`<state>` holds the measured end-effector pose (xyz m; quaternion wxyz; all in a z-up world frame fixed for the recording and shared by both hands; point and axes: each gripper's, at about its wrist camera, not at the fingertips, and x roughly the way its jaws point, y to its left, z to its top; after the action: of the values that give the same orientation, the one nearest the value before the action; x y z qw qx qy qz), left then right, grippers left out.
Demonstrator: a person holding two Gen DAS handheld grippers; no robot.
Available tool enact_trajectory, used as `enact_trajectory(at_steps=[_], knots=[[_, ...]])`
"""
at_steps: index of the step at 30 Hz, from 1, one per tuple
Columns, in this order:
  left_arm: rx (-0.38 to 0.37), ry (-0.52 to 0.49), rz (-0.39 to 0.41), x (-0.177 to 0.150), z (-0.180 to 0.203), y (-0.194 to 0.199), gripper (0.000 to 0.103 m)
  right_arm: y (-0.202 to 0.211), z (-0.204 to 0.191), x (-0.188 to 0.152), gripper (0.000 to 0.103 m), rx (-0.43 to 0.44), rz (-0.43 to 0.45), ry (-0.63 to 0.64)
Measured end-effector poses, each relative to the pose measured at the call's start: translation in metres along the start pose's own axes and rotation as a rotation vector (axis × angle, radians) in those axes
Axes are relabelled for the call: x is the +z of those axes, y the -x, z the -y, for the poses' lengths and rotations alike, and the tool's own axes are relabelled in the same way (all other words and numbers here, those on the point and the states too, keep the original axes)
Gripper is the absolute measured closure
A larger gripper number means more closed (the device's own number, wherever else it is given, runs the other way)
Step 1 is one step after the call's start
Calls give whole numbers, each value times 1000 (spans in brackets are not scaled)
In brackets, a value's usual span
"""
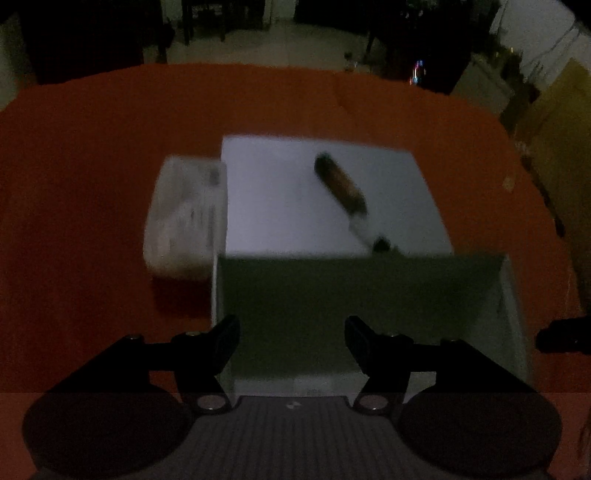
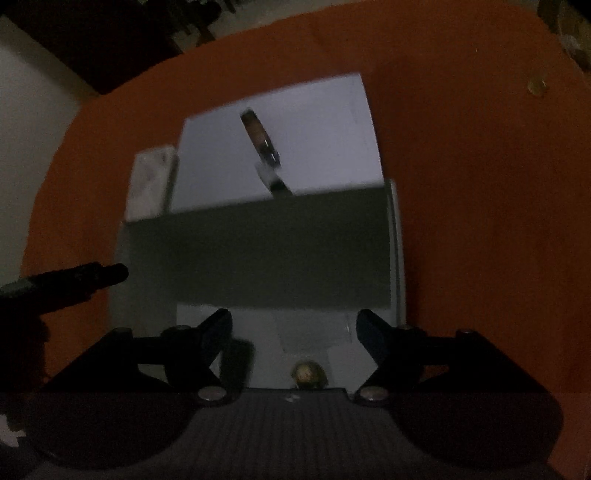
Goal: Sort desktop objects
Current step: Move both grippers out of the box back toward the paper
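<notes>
A brown-and-white pen (image 1: 345, 192) lies slanted on a white sheet (image 1: 273, 206) on the orange table (image 1: 92, 166). A white packet (image 1: 184, 218) lies against the sheet's left edge. Nearer to me is a white-edged box with a dark green panel (image 1: 351, 306). My left gripper (image 1: 291, 328) hangs open over that panel, holding nothing. My right gripper (image 2: 293, 321) is also open and holds nothing, above the box's pale floor (image 2: 258, 332), where a small gold ball (image 2: 309, 373) rests. The pen (image 2: 260, 142), the packet (image 2: 151, 181) and the green panel (image 2: 258, 247) lie ahead of it.
The scene is dim and blurred. The left gripper's finger (image 2: 81, 278) shows at the left of the right wrist view, and the right gripper's tip (image 1: 561, 336) at the right edge of the left wrist view. Dark furniture (image 1: 92, 33) stands beyond the table's far edge.
</notes>
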<state>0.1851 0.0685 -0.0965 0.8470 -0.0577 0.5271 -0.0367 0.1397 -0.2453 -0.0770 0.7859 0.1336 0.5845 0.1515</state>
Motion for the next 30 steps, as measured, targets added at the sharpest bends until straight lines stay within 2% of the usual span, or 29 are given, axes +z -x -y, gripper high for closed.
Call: enact_trajectory(at_steps=[7,12,21,23,26,30], knots=[[9,36,110,46,-5,16,41,35,-9,40,21,50,103,-6],[20,58,166,72,-7,18,40,45,-12,69,21,37,162,-13],[61,63,188,119,-3,-13,40,35,-1,126,21,4,234,-74],[36,67,194,127,-4,-20,40,32,1,138,21,-9,265,-71],[19,61,183,139,-1,-35,40,15,3,156,21,-32,272,-69],[39,46,167,155,5,-58,40,-8,6,180,21,-63,279,-66]])
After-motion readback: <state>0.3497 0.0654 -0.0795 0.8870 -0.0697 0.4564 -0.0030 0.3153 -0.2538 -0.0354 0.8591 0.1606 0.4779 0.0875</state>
